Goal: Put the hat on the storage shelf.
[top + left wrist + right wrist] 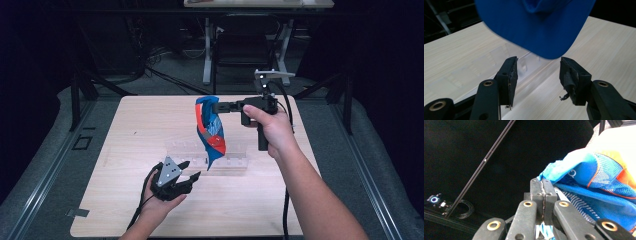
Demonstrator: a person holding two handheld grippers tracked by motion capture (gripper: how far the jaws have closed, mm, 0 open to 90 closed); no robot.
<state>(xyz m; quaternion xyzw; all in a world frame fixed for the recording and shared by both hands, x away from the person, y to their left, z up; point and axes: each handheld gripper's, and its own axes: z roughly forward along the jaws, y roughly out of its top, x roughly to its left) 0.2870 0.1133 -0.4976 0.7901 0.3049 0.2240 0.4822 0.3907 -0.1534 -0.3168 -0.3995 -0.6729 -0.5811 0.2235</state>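
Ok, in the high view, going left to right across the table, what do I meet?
Left gripper, open, low over the table → blue cap, hanging above a clear rack → right gripper, shut on the cap's edge, with the hand holding it farthest right.

- Left gripper [189, 169]: black body topped by a grey three-cornered plate with small dark holes; a black cable is trailed from its rear toward the table edge.
- Left gripper [538, 75], own view: two black jaws with brass-coloured rivets at the link joints; worn, frayed black padding is seen on the inner faces.
- Right gripper [216, 107]: black pistol-style handle, grey plate mounted above, black cable looped behind.
- Right gripper [543, 192], own view: black linkages, brass-ringed pivots.
- Forearms: bare, no sleeves seen.
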